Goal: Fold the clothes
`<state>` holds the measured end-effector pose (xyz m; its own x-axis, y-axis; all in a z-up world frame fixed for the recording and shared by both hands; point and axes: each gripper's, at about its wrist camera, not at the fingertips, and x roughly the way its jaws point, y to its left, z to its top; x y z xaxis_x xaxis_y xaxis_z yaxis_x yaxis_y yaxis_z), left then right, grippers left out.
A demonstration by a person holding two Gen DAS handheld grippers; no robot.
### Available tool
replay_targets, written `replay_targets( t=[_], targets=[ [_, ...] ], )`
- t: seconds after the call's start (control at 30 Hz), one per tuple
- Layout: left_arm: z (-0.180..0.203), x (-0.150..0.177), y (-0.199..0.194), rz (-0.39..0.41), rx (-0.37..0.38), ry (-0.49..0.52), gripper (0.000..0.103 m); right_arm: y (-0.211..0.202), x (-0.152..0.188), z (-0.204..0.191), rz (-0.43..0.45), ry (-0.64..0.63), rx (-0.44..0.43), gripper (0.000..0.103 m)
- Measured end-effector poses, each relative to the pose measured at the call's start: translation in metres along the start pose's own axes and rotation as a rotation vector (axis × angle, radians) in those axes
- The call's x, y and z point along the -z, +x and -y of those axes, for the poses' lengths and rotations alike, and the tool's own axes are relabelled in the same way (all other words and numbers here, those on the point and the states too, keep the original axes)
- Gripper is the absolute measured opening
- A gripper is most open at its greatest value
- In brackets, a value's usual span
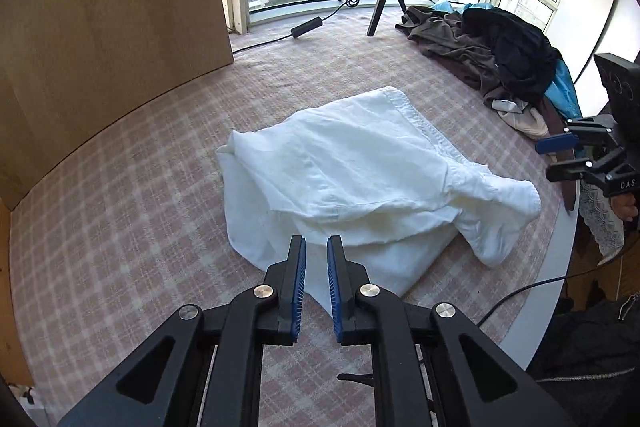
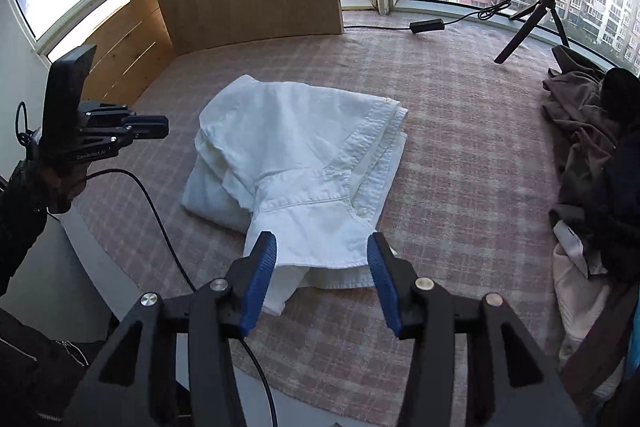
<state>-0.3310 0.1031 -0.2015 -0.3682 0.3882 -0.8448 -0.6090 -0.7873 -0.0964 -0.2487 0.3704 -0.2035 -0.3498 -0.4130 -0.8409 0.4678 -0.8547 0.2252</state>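
White shirt (image 2: 296, 163) mid-frame on the plaid surface (image 2: 460, 147), cuff end nearest my right fingers.
Right gripper (image 2: 322, 259) about half open, straddling the cuff, not clamped. Left gripper (image 1: 316, 267) nearly closed, empty, at the shirt's near hem. Shirt's long axis runs lower centre to upper left in the right view. Readable: "DAS" (image 1: 626, 184), "GenRobot AI" (image 2: 91, 154).

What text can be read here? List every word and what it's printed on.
"DAS": white letters on the black body of the right gripper, cut off at the picture's edge.
"GenRobot AI": white print on the left gripper; small, so the first letters are uncertain.
The white shirt shows no readable print.
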Motion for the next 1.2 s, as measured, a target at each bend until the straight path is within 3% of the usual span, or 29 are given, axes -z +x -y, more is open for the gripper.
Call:
replay_targets(
  t=[0.13, 0.27, 0.33, 0.4, 0.47, 0.63, 0.73, 0.83, 0.9, 0.97, 1.03, 1.1, 1.2],
  targets=[
    [-0.019, 0.005, 0.009, -0.028, 0.013, -0.091, 0.01, 0.009, 0.026, -0.021, -0.036, 0.048, -0.039, 0.047],
    [-0.034, -0.003, 0.017, -0.012, 0.064, -0.159, 0.011, 0.032, 0.028, -0.036, -0.038, 0.022, -0.01, 0.048],
    [-0.036, -0.01, 0.021, -0.008, 0.058, -0.166, 0.012, 0.048, 0.024, -0.042, -0.077, -0.014, 0.049, 0.046],
    [-0.035, -0.015, 0.024, -0.012, 0.042, -0.159, 0.012, 0.064, 0.019, -0.046, -0.136, -0.071, 0.133, 0.003],
    [-0.034, -0.018, 0.019, -0.009, 0.047, -0.161, 0.012, 0.061, 0.011, -0.046, -0.16, -0.118, 0.199, 0.003],
    [-0.025, -0.024, 0.002, 0.025, 0.042, -0.123, 0.014, -0.012, -0.016, -0.048, -0.074, -0.257, 0.299, 0.003],
    [-0.024, -0.03, 0.007, 0.029, 0.043, -0.126, 0.018, -0.017, -0.014, -0.054, -0.094, -0.329, 0.36, 0.003],
    [-0.023, -0.039, 0.021, 0.028, 0.06, -0.145, 0.018, 0.018, -0.003, -0.055, -0.164, -0.355, 0.353, 0.003],
    [-0.02, -0.046, 0.032, 0.026, 0.088, -0.148, 0.018, 0.041, 0.002, -0.053, -0.224, -0.36, 0.348, 0.016],
    [-0.018, -0.047, 0.051, -0.017, 0.099, -0.143, 0.018, 0.057, 0.006, -0.049, -0.28, -0.358, 0.337, 0.018],
    [-0.014, -0.04, 0.074, -0.104, 0.095, -0.12, 0.018, 0.048, 0.005, -0.04, -0.298, -0.344, 0.301, 0.018],
    [-0.007, -0.03, 0.086, -0.164, 0.064, -0.07, 0.018, 0.027, 0.0, -0.03, -0.291, -0.31, 0.228, 0.027],
    [-0.007, -0.035, 0.064, -0.129, 0.087, -0.083, 0.018, -0.008, -0.021, -0.011, -0.226, -0.221, 0.124, 0.036]
  ],
)
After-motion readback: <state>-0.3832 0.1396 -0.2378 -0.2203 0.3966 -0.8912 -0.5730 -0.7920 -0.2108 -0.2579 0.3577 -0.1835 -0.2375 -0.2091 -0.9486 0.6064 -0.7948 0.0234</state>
